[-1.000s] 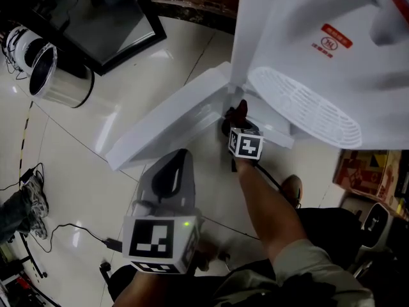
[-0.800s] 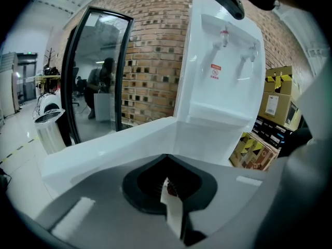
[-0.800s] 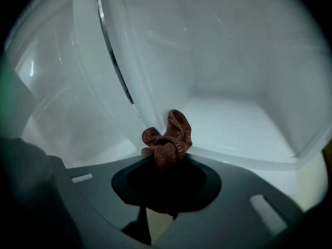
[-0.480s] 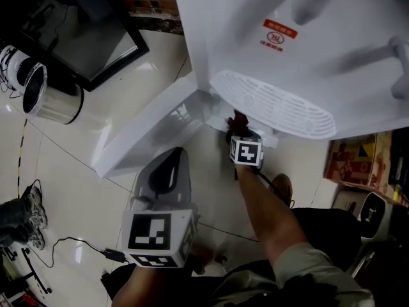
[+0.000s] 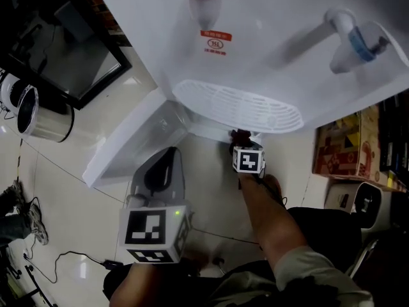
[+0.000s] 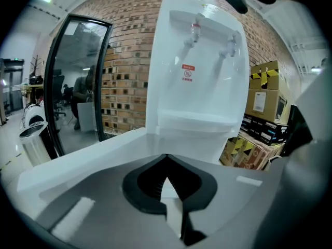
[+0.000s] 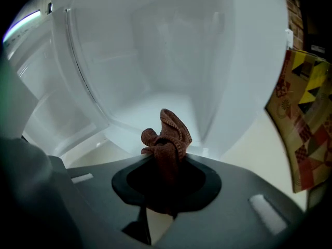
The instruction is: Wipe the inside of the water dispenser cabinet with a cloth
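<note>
Now right gripper (image 7: 166, 157) clamps brown cloth (image 7: 167, 136), bunched past fingertips at cabinet (image 7: 155, 51) mouth; roomy white walls ahead. Left gripper (image 6: 167, 162) closed, empty, open door (image 6: 78, 165) edge beyond fingertips.

Head view: we look steeply down from above the person. The water dispenser (image 5: 275, 50) spans 10 to 3 o'clock, its open cabinet door (image 5: 128, 146) lies at 9 o'clock, the left gripper (image 5: 167, 155) at 7 o'clock, and the right gripper (image 5: 240, 138) near centre.
Left gripper view: we look along the left gripper's jaws at the dispenser's front from a little way back. The dispenser is at 12 o'clock, the door at 8 o'clock, stacked boxes (image 6: 264, 108) at 3 o'clock.
Right gripper view: we look along the right gripper's jaws, close up, into the cabinet (image 7: 155, 51). A cardboard box (image 7: 306, 123) is at 3 o'clock.
Shared, head and left gripper views: dispenser front, red label (image 5: 216, 43), taps (image 5: 350, 37), door.
Shared, head and right gripper views: cloth (image 7: 167, 139), cardboard box.
</note>
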The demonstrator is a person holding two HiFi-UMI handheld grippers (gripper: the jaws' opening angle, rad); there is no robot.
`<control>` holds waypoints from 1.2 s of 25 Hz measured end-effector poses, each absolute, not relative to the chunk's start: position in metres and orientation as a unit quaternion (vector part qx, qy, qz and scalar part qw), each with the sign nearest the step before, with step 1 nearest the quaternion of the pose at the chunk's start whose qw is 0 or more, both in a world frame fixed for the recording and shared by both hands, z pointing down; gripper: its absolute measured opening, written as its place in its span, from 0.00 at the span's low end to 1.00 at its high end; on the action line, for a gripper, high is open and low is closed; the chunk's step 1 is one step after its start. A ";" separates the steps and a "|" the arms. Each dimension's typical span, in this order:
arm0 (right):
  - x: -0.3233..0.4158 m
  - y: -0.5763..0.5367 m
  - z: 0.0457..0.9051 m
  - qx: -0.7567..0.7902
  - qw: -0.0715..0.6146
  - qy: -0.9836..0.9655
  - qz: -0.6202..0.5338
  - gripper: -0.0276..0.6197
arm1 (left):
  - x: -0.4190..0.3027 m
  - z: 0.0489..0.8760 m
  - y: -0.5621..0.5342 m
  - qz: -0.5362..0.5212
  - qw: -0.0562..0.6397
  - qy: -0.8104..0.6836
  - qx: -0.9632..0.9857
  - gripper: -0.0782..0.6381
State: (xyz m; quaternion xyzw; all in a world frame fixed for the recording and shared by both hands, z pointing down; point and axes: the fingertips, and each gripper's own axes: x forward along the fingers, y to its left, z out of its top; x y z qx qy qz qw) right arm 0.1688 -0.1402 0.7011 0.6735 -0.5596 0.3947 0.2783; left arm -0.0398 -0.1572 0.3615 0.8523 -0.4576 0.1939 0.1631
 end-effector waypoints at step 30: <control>0.290 -0.121 0.519 0.660 0.322 -0.652 0.188 0.20 | -0.029 0.295 -0.155 0.149 0.088 -0.462 0.870 0.11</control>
